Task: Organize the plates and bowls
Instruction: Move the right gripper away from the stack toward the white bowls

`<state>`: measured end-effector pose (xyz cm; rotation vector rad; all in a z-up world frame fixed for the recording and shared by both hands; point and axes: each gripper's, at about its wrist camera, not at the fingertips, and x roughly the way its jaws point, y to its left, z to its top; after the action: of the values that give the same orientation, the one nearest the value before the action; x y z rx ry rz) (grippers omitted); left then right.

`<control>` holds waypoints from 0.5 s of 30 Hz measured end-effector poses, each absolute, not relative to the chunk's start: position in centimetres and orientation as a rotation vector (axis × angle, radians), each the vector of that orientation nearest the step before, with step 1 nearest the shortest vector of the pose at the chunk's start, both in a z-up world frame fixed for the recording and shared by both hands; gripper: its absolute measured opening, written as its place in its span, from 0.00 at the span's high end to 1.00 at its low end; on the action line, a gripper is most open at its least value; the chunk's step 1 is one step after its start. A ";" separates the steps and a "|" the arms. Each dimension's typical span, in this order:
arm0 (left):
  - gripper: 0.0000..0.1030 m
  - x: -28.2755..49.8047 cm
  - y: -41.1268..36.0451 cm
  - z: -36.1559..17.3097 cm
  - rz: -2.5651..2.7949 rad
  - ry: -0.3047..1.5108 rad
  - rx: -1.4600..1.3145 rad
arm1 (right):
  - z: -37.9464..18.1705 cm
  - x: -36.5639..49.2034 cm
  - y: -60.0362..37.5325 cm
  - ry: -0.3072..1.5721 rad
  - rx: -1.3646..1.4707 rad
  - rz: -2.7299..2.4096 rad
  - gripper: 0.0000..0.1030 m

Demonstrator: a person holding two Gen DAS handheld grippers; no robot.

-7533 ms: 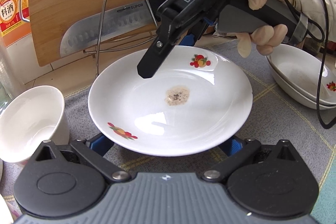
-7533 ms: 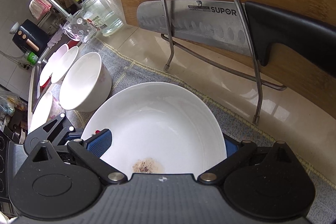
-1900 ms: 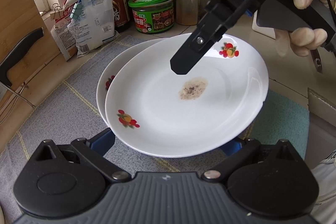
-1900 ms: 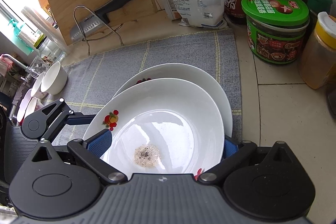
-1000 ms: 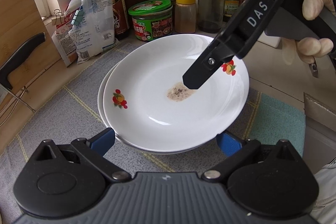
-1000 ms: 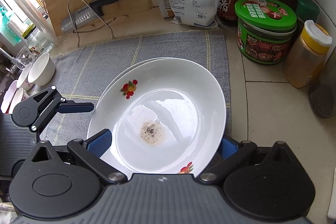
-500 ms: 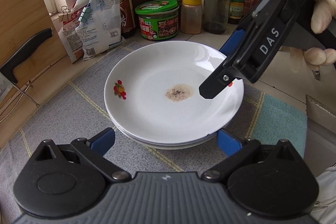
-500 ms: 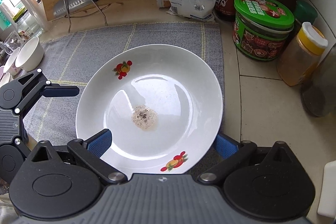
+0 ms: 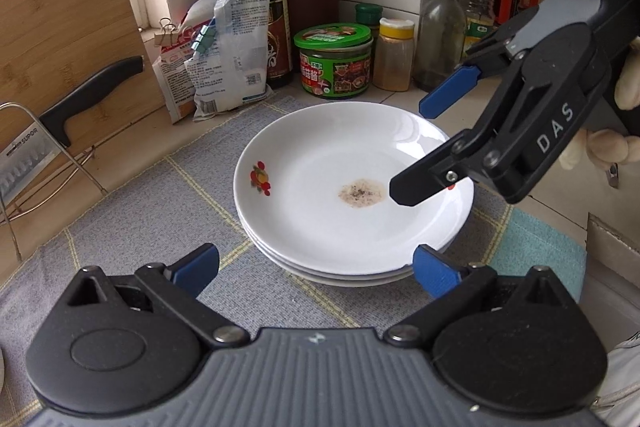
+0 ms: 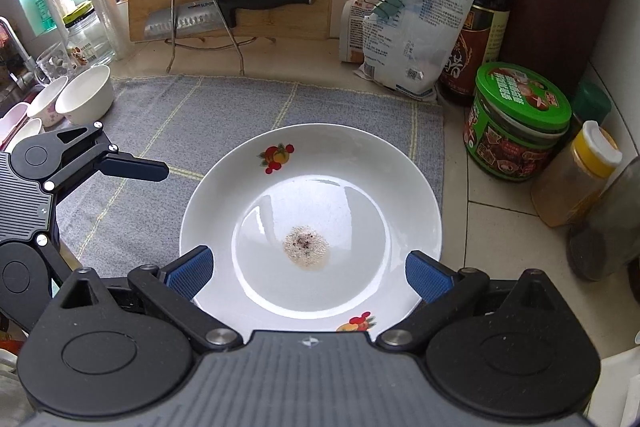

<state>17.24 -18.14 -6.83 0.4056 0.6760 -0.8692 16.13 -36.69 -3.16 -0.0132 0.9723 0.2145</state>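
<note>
Plates [image 9: 352, 187] sit stacked on the grey mat [image 9: 152, 227], near the jars and bottles at the back of the table [image 10: 500, 227]. From the edges showing under the top one in the left wrist view, I count what looks like three. The top plate lies level and centred on those beneath, a small brownish smear in its well, so the pile looks settled and needs no holding.

Neither tool grips it. The right gripper [image 10: 310, 269] has its fingers wide apart, one blue pad on each side of the near rim of the plate; whether they hover just above it or a little behind it I cannot say. The left gripper [image 9: 316, 267] likewise has its fingers spread, with the stack lying just ahead of them and between their lines, no pad touching china as far as I can see.

Several small bowls [image 10: 84, 99] wait well apart at the far left edge of the mat, so I judge the bowls are the part still to be gathered.
</note>
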 end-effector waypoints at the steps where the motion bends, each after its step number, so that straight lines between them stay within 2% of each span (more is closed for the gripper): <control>1: 0.01 17.2 -17.9 -6.7 -0.853 0.673 0.396 | -3.2 16.2 -36.5 0.965 -0.018 0.219 0.00; 15: 0.01 15.4 -11.6 -5.3 -0.450 0.670 0.204 | -3.4 16.5 -32.6 0.843 -0.067 0.367 0.00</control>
<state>15.40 -11.63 -5.28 0.2041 0.6704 -0.4497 16.49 -32.59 -3.38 -0.0671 0.8427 0.3675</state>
